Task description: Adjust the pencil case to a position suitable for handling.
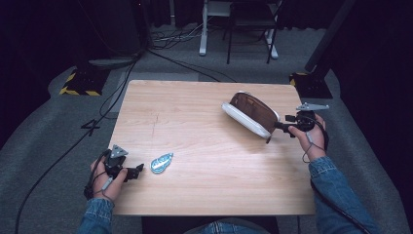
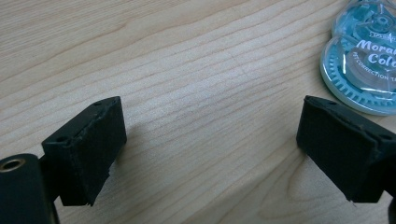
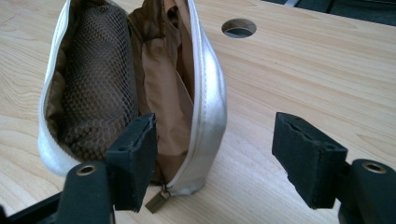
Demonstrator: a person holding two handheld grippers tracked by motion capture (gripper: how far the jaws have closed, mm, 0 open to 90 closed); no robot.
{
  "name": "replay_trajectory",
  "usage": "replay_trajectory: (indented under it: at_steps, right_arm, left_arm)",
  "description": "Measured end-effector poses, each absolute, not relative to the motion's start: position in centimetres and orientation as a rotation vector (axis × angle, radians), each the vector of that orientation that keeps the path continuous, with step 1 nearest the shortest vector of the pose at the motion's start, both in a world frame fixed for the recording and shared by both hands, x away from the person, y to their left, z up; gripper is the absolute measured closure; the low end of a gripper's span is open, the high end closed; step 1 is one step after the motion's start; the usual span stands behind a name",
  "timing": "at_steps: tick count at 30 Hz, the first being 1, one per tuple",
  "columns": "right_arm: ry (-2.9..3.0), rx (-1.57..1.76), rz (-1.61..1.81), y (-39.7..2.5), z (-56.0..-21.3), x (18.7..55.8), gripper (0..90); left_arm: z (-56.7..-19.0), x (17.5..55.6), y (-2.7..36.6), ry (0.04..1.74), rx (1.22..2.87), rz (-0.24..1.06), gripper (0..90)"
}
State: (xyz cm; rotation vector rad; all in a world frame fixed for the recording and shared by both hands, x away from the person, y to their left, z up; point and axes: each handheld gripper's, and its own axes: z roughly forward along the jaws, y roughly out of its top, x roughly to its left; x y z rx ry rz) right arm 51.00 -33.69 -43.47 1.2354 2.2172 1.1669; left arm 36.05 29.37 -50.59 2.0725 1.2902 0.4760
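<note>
Right tongs (image 3: 215,154) open astride unzipped pouch (image 3: 140,79) rim; mesh pocket inside.

mid-table (image 1: 204,146) open | pouch (image 1: 251,114) blocks right | tape (image 1: 161,163) near left

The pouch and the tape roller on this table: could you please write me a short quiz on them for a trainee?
1. True or false: the white pouch is zipped shut.
2. Which gripper is nearer the blue correction tape roller? A. left gripper B. right gripper
3. What does the left gripper hold between its jaws?

Key
1. False: it gapes open, showing a brown lining and a mesh pocket in the right gripper view.
2. A: the roller lies on the table just beyond the left gripper; the right gripper is at the pouch's zip end.
3. Nothing: its jaws stand apart over bare wood.
</note>
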Motion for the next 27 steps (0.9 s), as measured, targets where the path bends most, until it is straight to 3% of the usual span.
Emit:
replay_trajectory:
  at_steps: [16, 27]
  right_arm:
    - [2.262, 1.23, 1.16, -31.6, -44.6, 53.8, 31.5]
    - [2.311, 1.233, 1.156, -30.5, -46.2, 55.0, 40.9]
  left_arm:
    - [-50.6, 36.1, 29.4, 1.291, 2.072, 0.476, 8.6]
    - [-50.6, 36.1, 29.4, 1.29, 2.072, 0.476, 8.6]
